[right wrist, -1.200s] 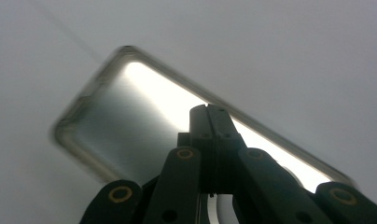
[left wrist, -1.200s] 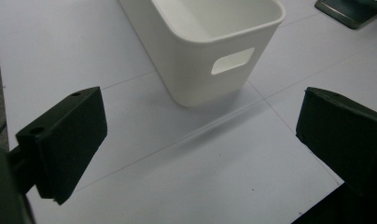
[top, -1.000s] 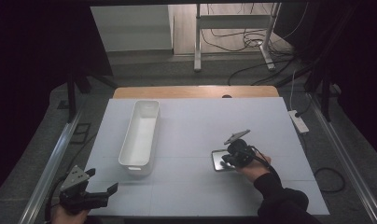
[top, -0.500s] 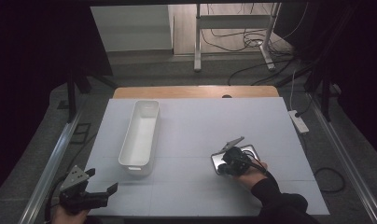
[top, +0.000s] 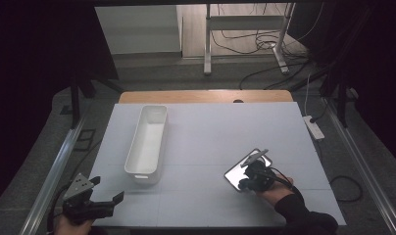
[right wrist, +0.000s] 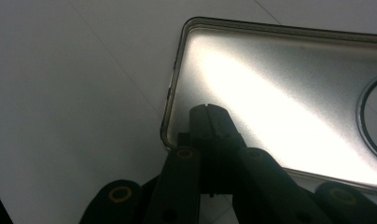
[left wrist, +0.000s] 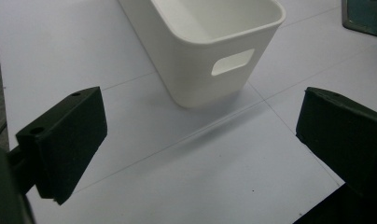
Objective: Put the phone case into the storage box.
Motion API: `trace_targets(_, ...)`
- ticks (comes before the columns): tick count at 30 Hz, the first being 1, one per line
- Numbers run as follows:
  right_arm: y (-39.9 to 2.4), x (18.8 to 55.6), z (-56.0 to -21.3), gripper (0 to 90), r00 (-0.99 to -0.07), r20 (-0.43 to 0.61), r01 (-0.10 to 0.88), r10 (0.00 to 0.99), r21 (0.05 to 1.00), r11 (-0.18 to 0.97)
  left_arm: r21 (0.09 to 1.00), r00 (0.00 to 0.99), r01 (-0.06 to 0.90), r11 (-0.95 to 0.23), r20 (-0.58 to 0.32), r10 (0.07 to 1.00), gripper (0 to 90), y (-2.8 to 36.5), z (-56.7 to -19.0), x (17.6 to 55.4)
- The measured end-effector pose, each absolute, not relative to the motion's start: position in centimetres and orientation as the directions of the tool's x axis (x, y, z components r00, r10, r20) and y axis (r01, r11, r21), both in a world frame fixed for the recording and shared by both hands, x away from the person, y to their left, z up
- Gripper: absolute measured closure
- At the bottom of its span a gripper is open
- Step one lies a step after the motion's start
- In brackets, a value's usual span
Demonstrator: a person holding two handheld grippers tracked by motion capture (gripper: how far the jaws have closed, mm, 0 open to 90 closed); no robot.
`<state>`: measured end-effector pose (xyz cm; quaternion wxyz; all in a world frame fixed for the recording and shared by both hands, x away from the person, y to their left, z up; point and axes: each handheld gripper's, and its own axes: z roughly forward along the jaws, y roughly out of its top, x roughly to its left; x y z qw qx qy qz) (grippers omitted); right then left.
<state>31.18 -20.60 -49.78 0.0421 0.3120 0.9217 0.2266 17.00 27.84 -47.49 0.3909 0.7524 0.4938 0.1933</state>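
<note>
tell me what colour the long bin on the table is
White; the bin shows best in the left gripper view.

From my right gripper view the phone case (right wrist: 289, 88) runs off the right edge, its ring cut in half. My right gripper (top: 255, 177) covers the case's near corner in the high view. Bin (left wrist: 210, 42) cropped at top, left gripper view.

A pale grey table (top: 206, 142) carries a long white bin (top: 148, 139) left of centre and a clear phone case (top: 242, 169) near right.
</note>
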Motion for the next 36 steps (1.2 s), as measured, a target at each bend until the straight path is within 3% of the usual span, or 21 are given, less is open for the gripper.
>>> trace_targets(36,-29.4,32.3,-48.8,88.5,-0.621,0.034,0.704,0.783,0.465,0.537,0.778,0.439,0.593,-0.207,-0.097,0.893,2.7,27.8,-47.5,17.1)
